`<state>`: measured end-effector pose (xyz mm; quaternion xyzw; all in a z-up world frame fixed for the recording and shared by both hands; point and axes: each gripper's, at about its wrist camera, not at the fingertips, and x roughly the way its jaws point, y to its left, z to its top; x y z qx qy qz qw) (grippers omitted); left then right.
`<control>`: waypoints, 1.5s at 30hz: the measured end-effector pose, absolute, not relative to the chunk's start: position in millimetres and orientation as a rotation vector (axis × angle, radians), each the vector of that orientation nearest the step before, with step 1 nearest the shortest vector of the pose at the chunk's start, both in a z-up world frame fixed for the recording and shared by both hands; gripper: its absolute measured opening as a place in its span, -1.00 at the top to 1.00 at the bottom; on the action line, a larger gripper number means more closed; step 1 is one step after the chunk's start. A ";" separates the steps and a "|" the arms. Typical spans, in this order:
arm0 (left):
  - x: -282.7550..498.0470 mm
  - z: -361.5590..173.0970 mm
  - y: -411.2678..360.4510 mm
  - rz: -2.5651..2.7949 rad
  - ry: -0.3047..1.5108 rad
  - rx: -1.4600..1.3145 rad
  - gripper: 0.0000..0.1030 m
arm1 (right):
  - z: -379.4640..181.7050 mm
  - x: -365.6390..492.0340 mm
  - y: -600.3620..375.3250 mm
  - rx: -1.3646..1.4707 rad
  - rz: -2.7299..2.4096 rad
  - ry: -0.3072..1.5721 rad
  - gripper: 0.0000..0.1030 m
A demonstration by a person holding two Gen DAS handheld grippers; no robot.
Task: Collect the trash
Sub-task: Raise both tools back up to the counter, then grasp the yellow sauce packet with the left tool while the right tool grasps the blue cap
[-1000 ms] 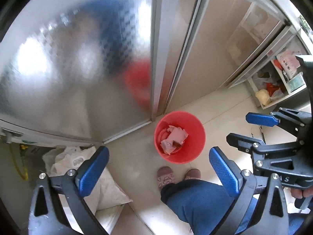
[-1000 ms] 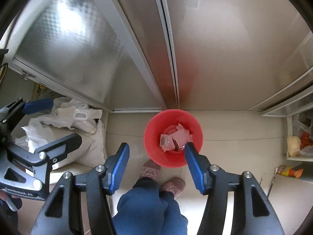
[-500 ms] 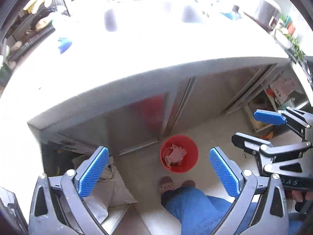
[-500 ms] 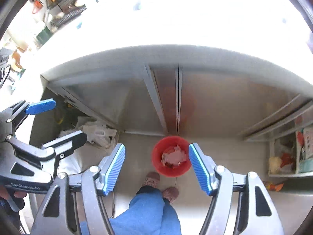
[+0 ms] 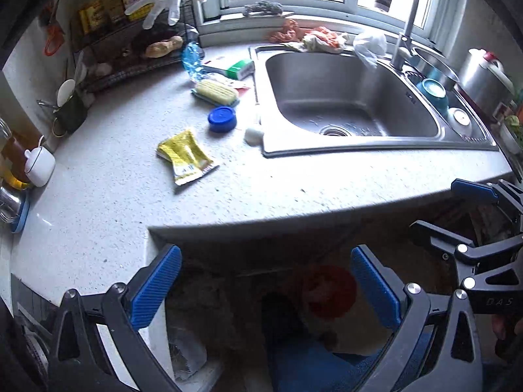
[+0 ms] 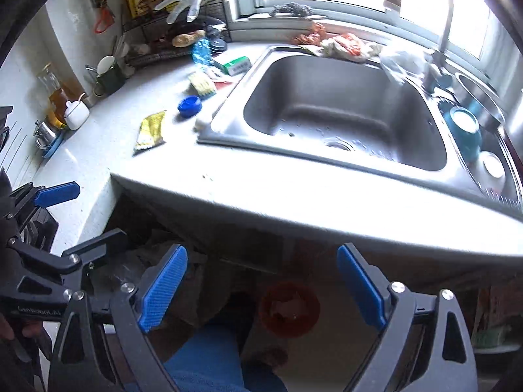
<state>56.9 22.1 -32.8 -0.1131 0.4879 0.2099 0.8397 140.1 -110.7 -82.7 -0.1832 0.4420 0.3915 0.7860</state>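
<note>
Right gripper (image 6: 261, 289): had just been opening, nothing between its jaws.
Left gripper (image 5: 266, 289): spread, empty.
Yellow wrapper (image 5: 184, 156): flat on counter, left of sink (image 5: 349, 98), likely next pickup.
Red bin (image 6: 289, 308): on floor below sink, holding scraps.

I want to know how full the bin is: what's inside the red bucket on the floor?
The red bucket sits in shadow below the counter edge. Pale crumpled scraps show faintly inside; what they are, and what lies beneath them, cannot be made out.
</note>
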 end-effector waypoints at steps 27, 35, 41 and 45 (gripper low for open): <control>148.2 -111.1 220.3 0.568 1.248 -0.431 -0.99 | -97.2 236.9 50.6 -0.515 0.859 1.092 -0.81; 153.7 -121.2 227.7 0.596 1.259 -0.477 -0.99 | -103.9 243.4 54.6 -0.542 0.842 1.115 -0.81; 153.3 -124.2 230.4 0.592 1.296 -0.491 -0.99 | -106.2 244.9 57.5 -0.546 0.849 1.122 -0.81; 146.5 -119.7 227.7 0.570 1.292 -0.471 -0.67 | -105.4 240.9 61.1 -0.555 0.870 1.116 -0.81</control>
